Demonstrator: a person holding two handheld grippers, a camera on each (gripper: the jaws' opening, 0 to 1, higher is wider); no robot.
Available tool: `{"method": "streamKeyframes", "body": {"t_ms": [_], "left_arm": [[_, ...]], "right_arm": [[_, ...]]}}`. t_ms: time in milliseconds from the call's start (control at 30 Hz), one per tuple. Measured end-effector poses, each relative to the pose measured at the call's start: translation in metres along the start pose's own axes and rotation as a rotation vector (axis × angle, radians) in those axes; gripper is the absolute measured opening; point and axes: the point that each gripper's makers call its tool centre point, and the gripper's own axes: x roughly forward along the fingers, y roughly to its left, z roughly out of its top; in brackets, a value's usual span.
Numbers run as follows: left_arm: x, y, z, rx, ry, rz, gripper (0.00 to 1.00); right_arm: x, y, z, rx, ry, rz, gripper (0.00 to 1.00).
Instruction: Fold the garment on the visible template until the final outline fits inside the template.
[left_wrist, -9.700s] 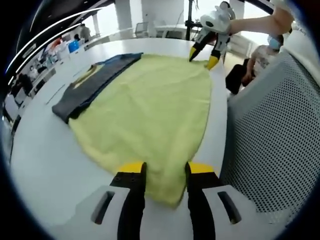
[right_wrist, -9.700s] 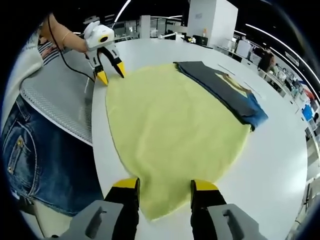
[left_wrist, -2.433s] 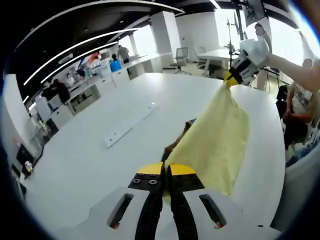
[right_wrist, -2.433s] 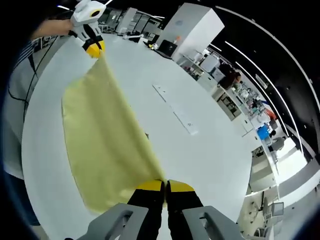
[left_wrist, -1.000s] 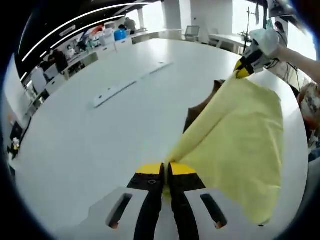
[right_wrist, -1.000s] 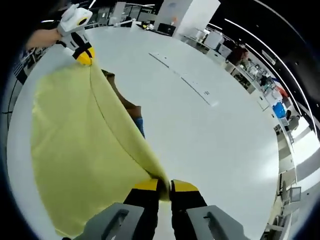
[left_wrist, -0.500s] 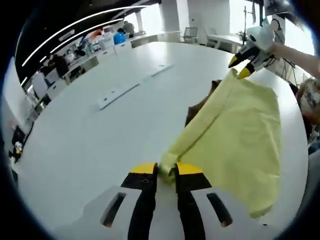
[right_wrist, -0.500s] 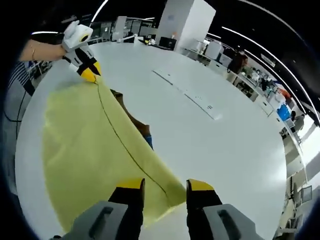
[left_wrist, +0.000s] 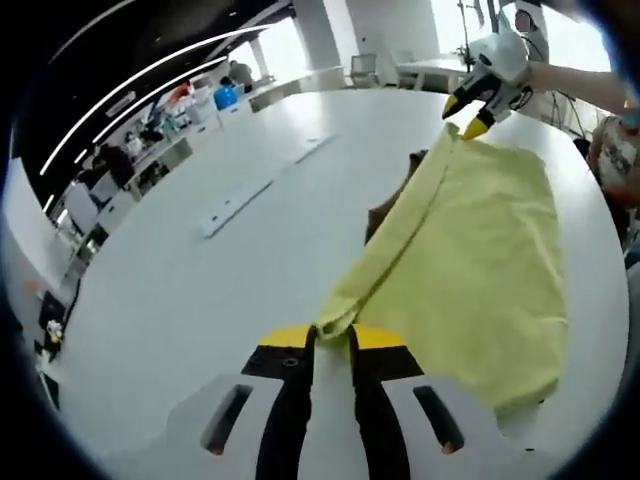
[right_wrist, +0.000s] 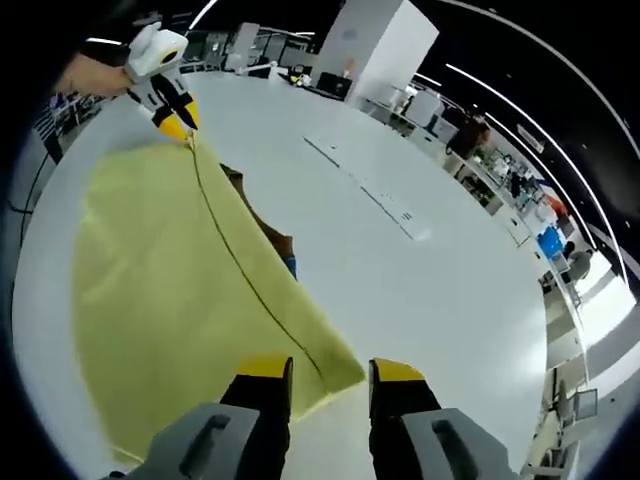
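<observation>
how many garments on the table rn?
2. The yellow garment lies folded over. A dark garment peeks out from under its folded edge, mostly covered. More could be hidden underneath.

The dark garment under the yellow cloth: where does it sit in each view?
Left gripper view: the dark garment peeks out at centre, left of the yellow cloth fold.
Right gripper view: the dark garment shows left of centre, right of the fold.
Shared landmark: the long white strip on the table.
</observation>
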Motion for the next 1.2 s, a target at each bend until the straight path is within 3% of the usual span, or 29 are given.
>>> {"method": "streamKeyframes", "body": {"t_ms": [100, 333, 600, 700, 867, 1200], "left_arm": [[0.004, -0.002, -0.002, 0.069, 0.027, 0.001, 0.10], [0.014, -0.001, -0.007, 0.098, 0.052, -0.001, 0.08], [0.019, 0.006, -0.008, 0.112, 0.064, 0.022, 0.04], [0.019, 0.007, -0.007, 0.072, 0.062, 0.031, 0.02], [0.013, 0.010, -0.002, 0.031, 0.027, 0.030, 0.00], [-0.002, 0.018, 0.016, -0.180, -0.076, 0.023, 0.00]], "right_arm": [[0.004, 0.004, -0.003, 0.004, -0.001, 0.022, 0.23], [0.013, 0.000, -0.004, 0.081, -0.021, 0.043, 0.20], [0.019, 0.002, -0.004, 0.067, -0.023, 0.047, 0.05], [0.019, 0.002, -0.004, 0.061, -0.019, 0.044, 0.00], [0.019, 0.003, -0.005, 0.063, -0.008, 0.036, 0.00], [0.005, -0.020, 0.015, 0.085, -0.069, -0.032, 0.00]]}}
